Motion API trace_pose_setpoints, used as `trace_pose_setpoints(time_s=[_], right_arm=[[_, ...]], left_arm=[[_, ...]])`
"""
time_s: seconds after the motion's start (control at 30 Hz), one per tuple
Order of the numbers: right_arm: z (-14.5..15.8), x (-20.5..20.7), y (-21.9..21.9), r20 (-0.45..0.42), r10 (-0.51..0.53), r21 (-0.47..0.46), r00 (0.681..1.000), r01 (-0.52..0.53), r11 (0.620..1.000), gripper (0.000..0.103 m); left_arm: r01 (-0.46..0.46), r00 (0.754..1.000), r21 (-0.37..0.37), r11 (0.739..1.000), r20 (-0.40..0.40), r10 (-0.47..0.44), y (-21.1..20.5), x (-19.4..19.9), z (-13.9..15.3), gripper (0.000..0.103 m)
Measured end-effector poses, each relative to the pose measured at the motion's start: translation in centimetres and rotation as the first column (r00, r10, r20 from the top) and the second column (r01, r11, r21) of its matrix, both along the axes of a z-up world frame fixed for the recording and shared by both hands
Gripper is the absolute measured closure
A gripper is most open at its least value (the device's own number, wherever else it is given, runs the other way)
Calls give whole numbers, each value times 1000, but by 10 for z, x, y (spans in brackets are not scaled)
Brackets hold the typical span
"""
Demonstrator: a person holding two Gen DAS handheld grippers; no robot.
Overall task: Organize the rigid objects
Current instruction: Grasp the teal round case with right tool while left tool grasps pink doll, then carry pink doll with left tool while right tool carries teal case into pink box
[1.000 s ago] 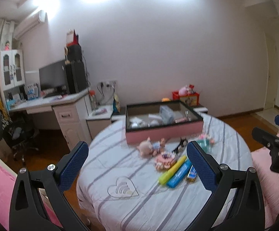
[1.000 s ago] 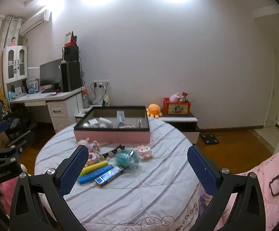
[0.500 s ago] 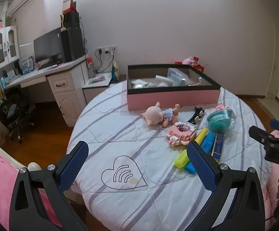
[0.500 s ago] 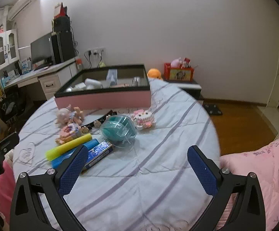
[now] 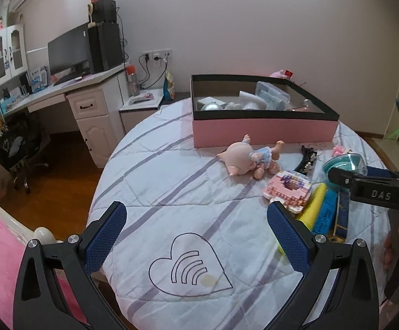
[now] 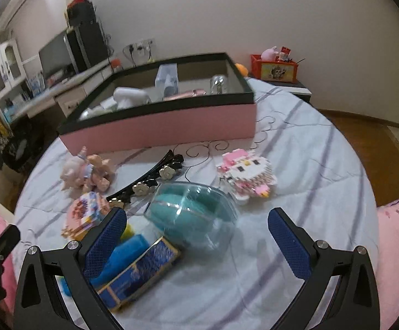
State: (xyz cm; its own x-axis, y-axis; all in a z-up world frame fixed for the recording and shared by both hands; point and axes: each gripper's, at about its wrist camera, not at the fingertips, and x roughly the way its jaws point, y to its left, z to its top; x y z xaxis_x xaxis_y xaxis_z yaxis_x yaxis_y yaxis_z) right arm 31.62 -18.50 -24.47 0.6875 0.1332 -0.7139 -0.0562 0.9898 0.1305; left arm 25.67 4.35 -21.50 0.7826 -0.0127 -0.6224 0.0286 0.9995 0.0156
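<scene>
Right wrist view | right gripper point(image 6: 196, 233) spread wide, empty, above teal clear-lidded case point(image 6: 191, 213) on striped bedspread point(image 6: 309, 192) | pink box point(image 6: 161, 126) behind, black-rimmed, part filled | doll point(image 6: 86, 172), hair clip point(image 6: 150, 181), blue bar point(image 6: 141, 269) near case | left gripper point(image 5: 196, 236) spread, empty, over bare cover beside bead block point(image 5: 288, 188)

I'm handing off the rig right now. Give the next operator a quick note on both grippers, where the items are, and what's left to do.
Left gripper: open, empty, over bare quilt.
Right gripper: open, empty, above the teal clear case.
Pink box already holds several items.
Still on the table: pig doll, black hair clip, two bead-block figures, yellow tube, blue tube, blue box.
All still need boxing.
</scene>
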Motion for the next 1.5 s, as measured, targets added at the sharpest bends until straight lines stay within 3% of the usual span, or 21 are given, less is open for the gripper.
trace_pose_setpoints(time_s=[0.03,0.1,0.23,0.4,0.63,1.13,1.3,1.5], right_arm=[[-3,3,0,-16,-1,-1,1000,1,1000,1],[-7,7,-2,-29,10,17,1000,-10,1000,14],[-8,8,-3,-29,64,38,998,-63,997,29],[-5,-2,-7,-4,83,9,997,-83,996,29],[-2,-21,-37,18,9,-55,1000,-8,998,29],[-12,-9,-54,16,1,-33,1000,0,999,29],[-12,-8,-53,18,6,-39,1000,-6,999,29],[-12,-9,-53,30,13,-32,999,-12,999,30]], left_arm=[[-2,1000,-3,1000,-4,1,1,2,-1,0],[-2,1000,-5,1000,-9,2,1,5,-4,0],[5,1000,-8,1000,-15,-5,0,8,-5,0],[35,999,-37,999,-25,-36,-6,16,-5,0],[62,996,-130,990,-59,-70,-16,46,-6,0],[67,981,-95,993,-175,-83,-58,124,-25,0],[75,972,-138,988,-209,-103,-54,135,-35,12],[79,982,-106,991,-163,-96,-57,126,-29,13]])
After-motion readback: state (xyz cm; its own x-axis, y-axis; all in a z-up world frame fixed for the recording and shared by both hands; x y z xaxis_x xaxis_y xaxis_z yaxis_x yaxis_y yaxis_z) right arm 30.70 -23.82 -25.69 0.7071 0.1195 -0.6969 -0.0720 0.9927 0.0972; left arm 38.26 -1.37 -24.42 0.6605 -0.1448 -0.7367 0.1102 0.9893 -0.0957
